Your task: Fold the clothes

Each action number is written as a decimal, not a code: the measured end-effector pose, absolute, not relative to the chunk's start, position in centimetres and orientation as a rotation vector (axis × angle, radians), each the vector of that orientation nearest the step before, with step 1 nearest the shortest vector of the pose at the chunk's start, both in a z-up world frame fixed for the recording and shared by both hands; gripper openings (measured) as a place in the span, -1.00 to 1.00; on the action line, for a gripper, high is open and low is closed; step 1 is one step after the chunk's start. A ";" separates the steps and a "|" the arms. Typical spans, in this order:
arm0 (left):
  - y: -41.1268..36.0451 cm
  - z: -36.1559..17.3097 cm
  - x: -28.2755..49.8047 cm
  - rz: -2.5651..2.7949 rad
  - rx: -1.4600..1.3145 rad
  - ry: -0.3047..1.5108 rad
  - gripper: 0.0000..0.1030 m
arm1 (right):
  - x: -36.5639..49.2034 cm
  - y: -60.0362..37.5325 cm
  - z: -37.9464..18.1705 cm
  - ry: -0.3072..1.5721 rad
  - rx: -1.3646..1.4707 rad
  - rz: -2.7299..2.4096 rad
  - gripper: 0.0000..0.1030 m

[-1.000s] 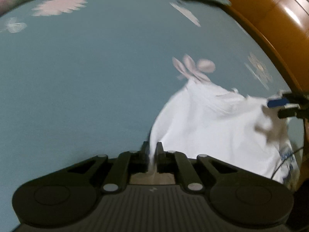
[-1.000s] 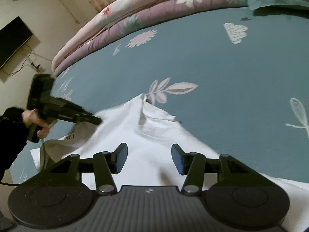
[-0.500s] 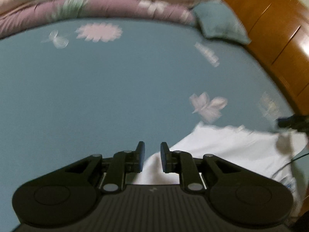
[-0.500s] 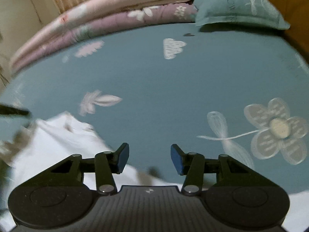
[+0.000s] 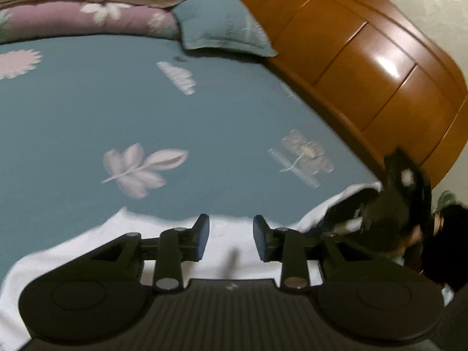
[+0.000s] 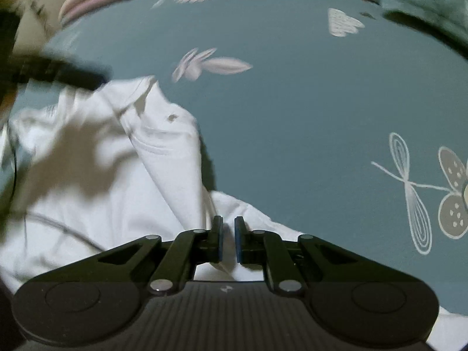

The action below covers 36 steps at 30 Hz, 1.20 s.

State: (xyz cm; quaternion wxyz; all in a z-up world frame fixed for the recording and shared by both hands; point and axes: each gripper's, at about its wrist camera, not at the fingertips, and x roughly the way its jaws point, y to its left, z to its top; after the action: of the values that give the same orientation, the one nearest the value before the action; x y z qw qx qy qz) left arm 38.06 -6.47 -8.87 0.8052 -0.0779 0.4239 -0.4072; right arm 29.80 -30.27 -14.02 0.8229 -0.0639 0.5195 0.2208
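Observation:
A white shirt [image 5: 87, 248] lies rumpled on the teal bedsheet [image 5: 117, 102]. My left gripper [image 5: 231, 237] hovers open over its edge, with nothing between the fingers. In the right wrist view the shirt [image 6: 117, 175] has a raised fold that runs down into my right gripper [image 6: 228, 239]. That gripper's fingers stand almost together, pinching the cloth. The right tool's dark body [image 5: 400, 201] shows blurred at the shirt's far right end. The left tool [image 6: 58, 71] is a dark blur over the shirt's top left.
A wooden headboard [image 5: 365, 73] curves along the right. A teal pillow [image 5: 222, 29] and folded pink and purple quilts [image 5: 87, 8] lie at the bed's far end. A dark sleeve [image 5: 450, 234] is at the right edge.
My left gripper let go of the shirt and opened wide. My right gripper went from open to closed on a fold of the shirt. Both views swung across the bed.

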 end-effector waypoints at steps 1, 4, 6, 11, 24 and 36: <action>-7.5 -8.8 38.1 -0.893 -0.178 0.902 -0.30 | 29.3 -29.8 -14.1 1.091 -0.165 0.469 -0.73; -10.7 -9.2 38.2 -0.964 -0.187 0.898 -0.28 | 28.5 -29.1 -14.3 1.065 -0.190 0.441 -0.73; -12.9 -9.9 37.9 -1.006 -0.154 0.897 -0.27 | 28.1 -28.8 -14.4 1.048 -0.198 0.422 -0.73; -14.3 -13.1 36.8 -1.009 -0.111 1.027 -0.28 | 27.9 -30.1 -14.2 1.041 -0.120 0.413 -0.73; -7.6 -13.3 32.2 -0.822 -0.217 1.025 -0.17 | 33.3 -28.2 -12.8 0.998 -0.242 0.707 -0.31; -4.0 -14.8 30.5 -0.645 -0.209 1.045 -0.10 | 31.7 -26.9 -14.0 1.054 -0.406 0.808 -0.49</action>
State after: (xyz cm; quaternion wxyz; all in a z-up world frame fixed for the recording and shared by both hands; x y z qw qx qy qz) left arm 30.54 -3.95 -14.85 0.8122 -0.0981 0.4894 -0.3020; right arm 31.70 -26.94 -14.01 0.7684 -0.1871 0.4856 0.3724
